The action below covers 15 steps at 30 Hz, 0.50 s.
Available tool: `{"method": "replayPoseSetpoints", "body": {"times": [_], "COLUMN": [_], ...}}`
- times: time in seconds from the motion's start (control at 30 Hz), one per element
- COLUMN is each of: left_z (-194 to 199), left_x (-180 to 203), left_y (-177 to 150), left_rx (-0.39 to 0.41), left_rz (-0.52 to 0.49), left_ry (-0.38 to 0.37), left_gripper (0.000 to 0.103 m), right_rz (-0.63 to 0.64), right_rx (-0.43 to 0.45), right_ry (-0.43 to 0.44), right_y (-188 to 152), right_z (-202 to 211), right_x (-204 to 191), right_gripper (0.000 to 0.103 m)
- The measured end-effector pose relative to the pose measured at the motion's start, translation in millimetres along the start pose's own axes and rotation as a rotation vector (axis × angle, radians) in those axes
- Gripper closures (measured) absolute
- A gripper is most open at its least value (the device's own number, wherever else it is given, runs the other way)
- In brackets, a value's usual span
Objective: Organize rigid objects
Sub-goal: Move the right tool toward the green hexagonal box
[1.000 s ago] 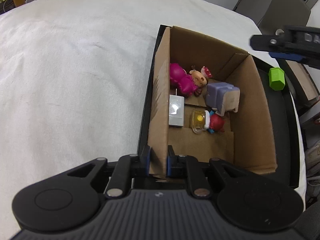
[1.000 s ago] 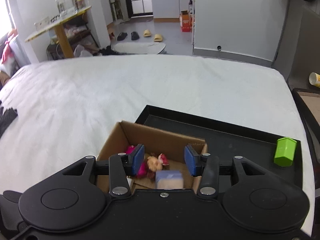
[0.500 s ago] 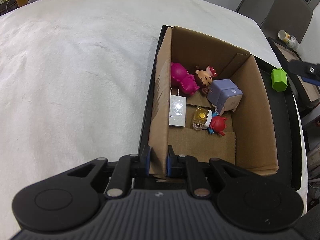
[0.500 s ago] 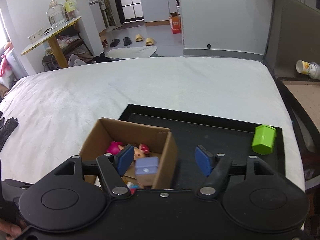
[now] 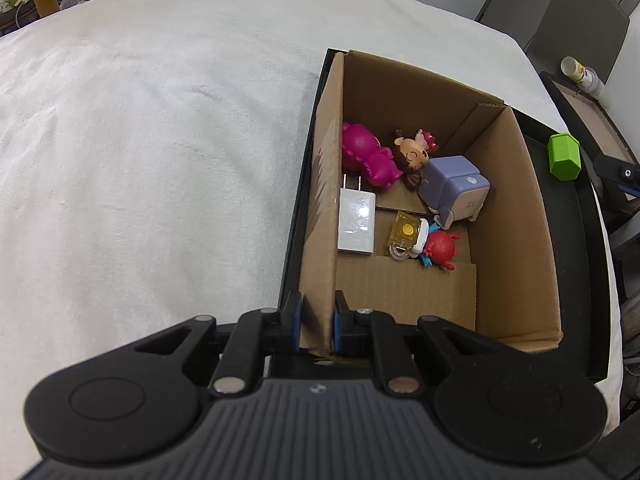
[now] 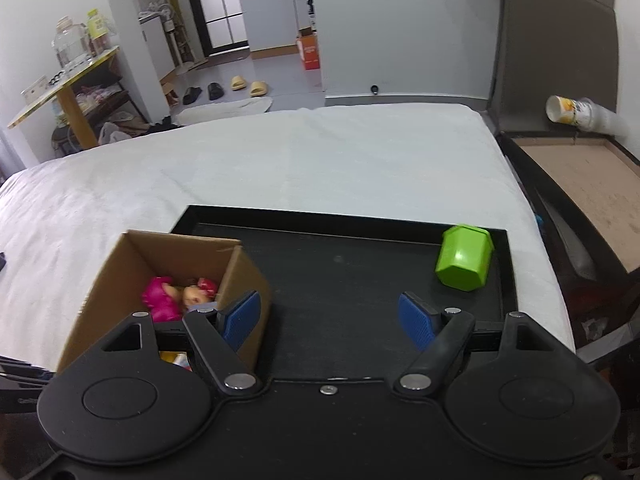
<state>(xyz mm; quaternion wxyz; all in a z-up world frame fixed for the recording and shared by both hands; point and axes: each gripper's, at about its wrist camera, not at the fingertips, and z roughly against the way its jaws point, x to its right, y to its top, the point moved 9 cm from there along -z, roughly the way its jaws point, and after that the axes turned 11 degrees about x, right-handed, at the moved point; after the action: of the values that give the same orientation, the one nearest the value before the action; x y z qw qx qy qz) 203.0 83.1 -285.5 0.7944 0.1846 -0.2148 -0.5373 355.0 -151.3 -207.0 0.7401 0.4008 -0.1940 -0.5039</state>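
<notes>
Cardboard box (image 5: 516, 216) of small toys sits in a black tray (image 6: 340, 276), its near-left wall pinched by the left gripper (image 5: 316, 322) to steady it. Right gripper (image 6: 330, 318), jaws opening and empty, faces the green hexagonal block (image 6: 464, 258) far right in the tray.

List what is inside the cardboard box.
Inside the cardboard box: a magenta figure, a brown-haired doll, a lavender block toy, a white charger, a yellow clear piece and a red figure. Anything beneath them stays hidden.
</notes>
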Motion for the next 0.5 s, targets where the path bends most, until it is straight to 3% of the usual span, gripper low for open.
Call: {"method": "replayPoseSetpoints", "body": {"times": [0.5], "left_z": [-13.8], "left_x": [3.8], "left_y": [-2.6], "left_rx": [-0.030], "left_rz": [-0.033], "left_ry": [0.060], "left_gripper": [0.090], "right_rz": [-0.228], "right_rx": [0.047], "right_ry": [-0.085], "right_y": [-15.6], "right_z": [-42.5], "right_x": [79.9], "right_gripper": [0.027]}}
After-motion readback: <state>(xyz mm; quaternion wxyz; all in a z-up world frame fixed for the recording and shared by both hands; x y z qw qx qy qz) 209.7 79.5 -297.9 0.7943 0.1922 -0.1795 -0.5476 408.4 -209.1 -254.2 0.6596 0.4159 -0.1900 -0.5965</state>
